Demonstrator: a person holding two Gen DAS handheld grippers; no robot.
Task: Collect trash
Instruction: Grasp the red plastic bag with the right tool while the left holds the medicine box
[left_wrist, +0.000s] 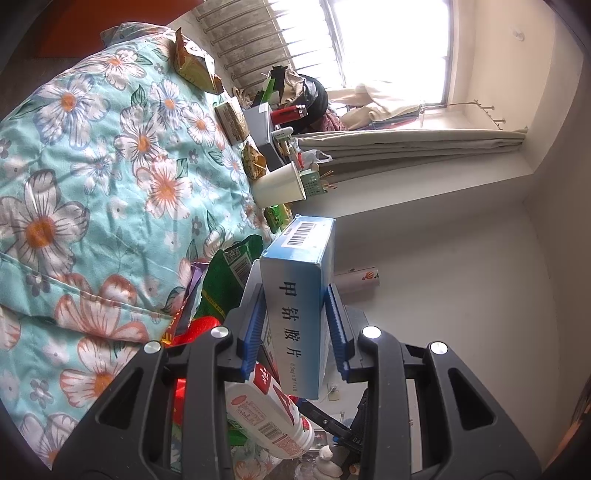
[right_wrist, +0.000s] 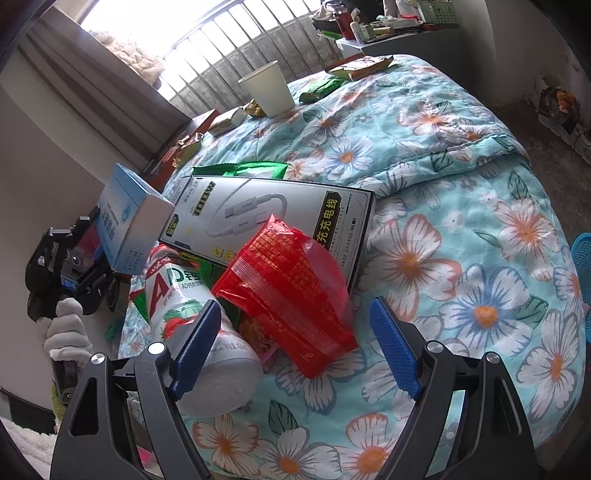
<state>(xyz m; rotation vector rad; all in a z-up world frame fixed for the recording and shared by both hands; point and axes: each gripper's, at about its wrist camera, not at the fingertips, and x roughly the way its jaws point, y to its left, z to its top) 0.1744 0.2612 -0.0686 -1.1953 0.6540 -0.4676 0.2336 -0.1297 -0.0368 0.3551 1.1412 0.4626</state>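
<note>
L gripper (left_wrist: 297, 314) clamps a blue box (left_wrist: 295, 295) between its blue pads, held off the bed edge w/ bare wall behind; in the R view the same box (right_wrist: 129, 218) sits at left, a gloved hand (right_wrist: 68, 328) below it. R gripper (right_wrist: 295, 343) stands wide, nothing gripped, over a red wrapper (right_wrist: 291, 295); its left pad lies just beside a white bottle (right_wrist: 184, 295). Open quilt (right_wrist: 461, 240) to the right of the pile. Surface: floral quilt on a bed, railing and window (right_wrist: 207, 48) beyond. Other trash: grey cable box (right_wrist: 266, 210) under the wrapper, green wrapper (right_wrist: 251, 168) behind it, paper cup (right_wrist: 267, 90) and snack packs (right_wrist: 362, 68) near the far edge. Cluttered shelf (right_wrist: 388, 29) past the bed.
</note>
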